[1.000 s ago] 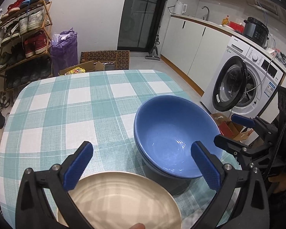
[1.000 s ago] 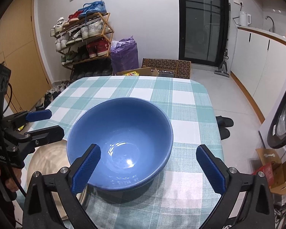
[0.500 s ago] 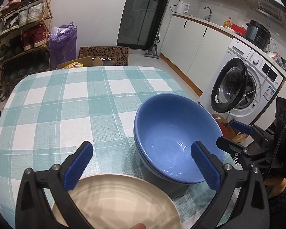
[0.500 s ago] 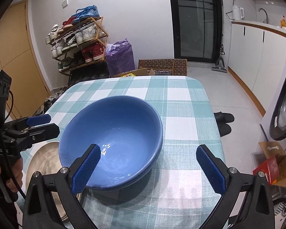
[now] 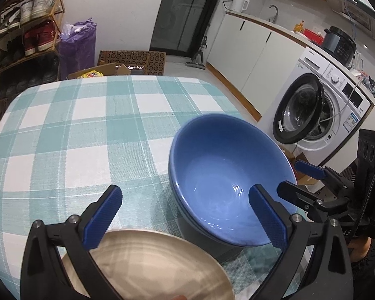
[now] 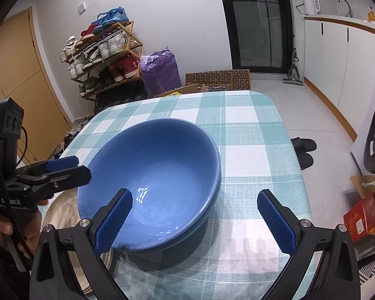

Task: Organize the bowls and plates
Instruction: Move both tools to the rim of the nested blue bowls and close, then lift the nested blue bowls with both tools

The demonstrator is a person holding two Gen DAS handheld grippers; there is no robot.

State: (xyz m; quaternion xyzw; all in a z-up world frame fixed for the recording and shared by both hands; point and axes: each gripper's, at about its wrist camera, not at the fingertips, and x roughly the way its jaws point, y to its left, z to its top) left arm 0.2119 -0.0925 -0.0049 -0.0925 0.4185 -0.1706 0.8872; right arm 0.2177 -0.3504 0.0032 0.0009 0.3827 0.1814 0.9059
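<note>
Two blue bowls [image 5: 227, 175] [image 6: 152, 182] sit nested on the teal checked table [image 5: 75, 130] [image 6: 250, 145], near its right front edge. A beige plate [image 5: 147, 267] [image 6: 62, 212] lies at the front, just left of the bowls. My left gripper [image 5: 185, 215] is open above the plate's far rim, with its right finger over the bowls' near rim. My right gripper [image 6: 195, 220] is open at the bowls' near right side, and its left finger overlaps the rim. Nothing is held by either one.
A shoe rack [image 6: 102, 52], a purple bag [image 6: 160, 72] and cardboard boxes [image 6: 217, 80] stand beyond the table's far edge. A washing machine [image 5: 320, 115] with its door open and white cabinets [image 5: 250, 45] are to the right. Slippers [image 6: 305, 150] lie on the floor.
Both grippers have risen and drawn back slightly from the bowls, so more of the far table and room shows. The bowls and plate stay in place.
</note>
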